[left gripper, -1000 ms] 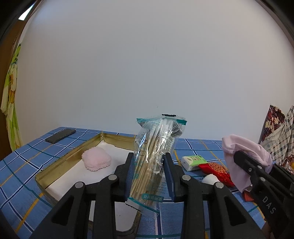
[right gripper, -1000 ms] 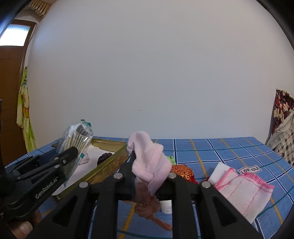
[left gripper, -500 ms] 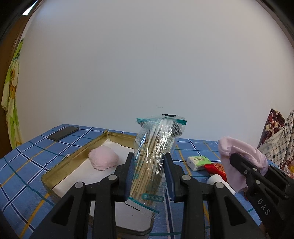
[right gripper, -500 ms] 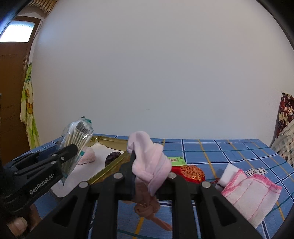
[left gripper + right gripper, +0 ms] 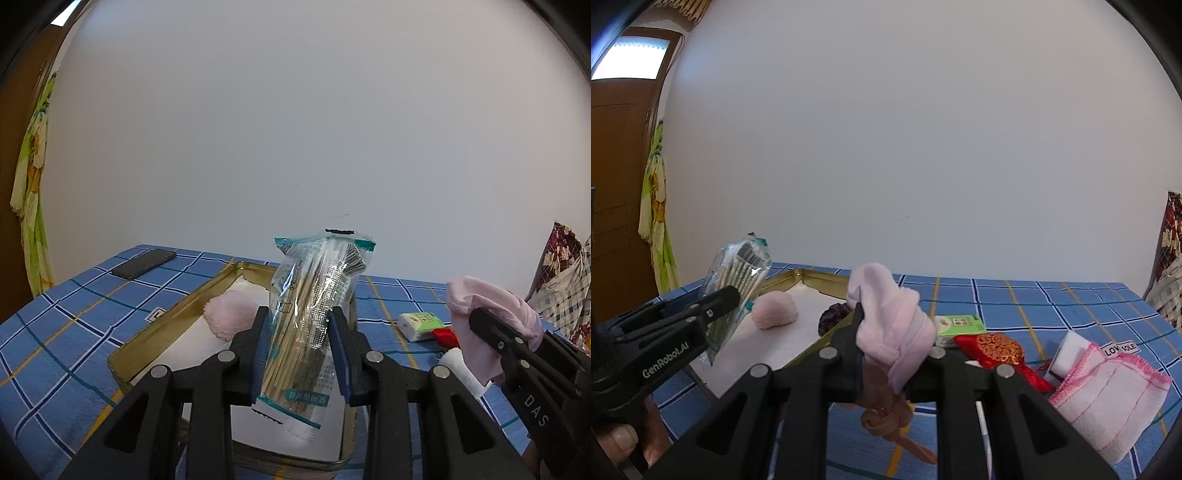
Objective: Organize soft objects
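My left gripper is shut on a clear plastic bag of wooden sticks, held upright over the near end of a gold tin tray. A fluffy pink pad lies in the tray on its white lining. My right gripper is shut on a rolled pale pink cloth, with a knotted tan stocking hanging beneath it. In the right wrist view the left gripper and the bag of sticks hang over the tray, which also holds a dark purple item.
On the blue checked tablecloth lie a green-white tissue pack, a red embroidered pouch and a white cloth with pink trim. A black phone lies at the far left. Patterned fabric hangs at the right edge.
The left gripper with the bag of sticks has shifted sideways over the tray; the pink pad now shows closer behind its left finger. The right gripper keeps its grip and stays in place.
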Demonstrator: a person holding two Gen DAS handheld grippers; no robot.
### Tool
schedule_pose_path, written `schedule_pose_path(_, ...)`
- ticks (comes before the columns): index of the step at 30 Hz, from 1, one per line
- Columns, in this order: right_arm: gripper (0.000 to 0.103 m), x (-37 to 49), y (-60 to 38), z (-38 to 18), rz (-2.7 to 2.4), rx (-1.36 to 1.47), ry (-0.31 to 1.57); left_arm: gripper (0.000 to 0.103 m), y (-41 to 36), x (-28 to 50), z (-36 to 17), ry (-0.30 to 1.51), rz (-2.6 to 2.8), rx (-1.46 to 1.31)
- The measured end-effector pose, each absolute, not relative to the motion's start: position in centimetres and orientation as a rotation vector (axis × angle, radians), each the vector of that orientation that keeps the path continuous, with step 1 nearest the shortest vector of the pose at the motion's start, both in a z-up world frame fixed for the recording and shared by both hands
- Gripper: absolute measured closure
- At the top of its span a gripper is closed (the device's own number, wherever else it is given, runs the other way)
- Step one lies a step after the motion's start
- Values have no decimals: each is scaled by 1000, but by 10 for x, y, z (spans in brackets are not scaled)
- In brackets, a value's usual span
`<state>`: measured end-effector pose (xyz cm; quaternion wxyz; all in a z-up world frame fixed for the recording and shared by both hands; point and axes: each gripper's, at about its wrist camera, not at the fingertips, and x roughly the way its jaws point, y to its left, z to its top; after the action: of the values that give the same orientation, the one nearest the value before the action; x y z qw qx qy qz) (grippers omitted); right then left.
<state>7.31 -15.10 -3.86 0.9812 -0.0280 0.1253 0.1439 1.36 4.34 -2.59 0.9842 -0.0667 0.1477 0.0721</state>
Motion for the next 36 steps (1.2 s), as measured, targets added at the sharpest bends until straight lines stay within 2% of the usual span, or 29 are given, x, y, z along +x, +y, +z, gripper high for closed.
schedule_pose_path(24, 88, 85, -134, -30, 366, -97, 310, 69, 81, 15, -14, 341, 157, -103)
schedule_pose_path(36, 88, 126, -98, -12, 456, -91, 390, 69, 100, 61, -17, 530, 146, -44)
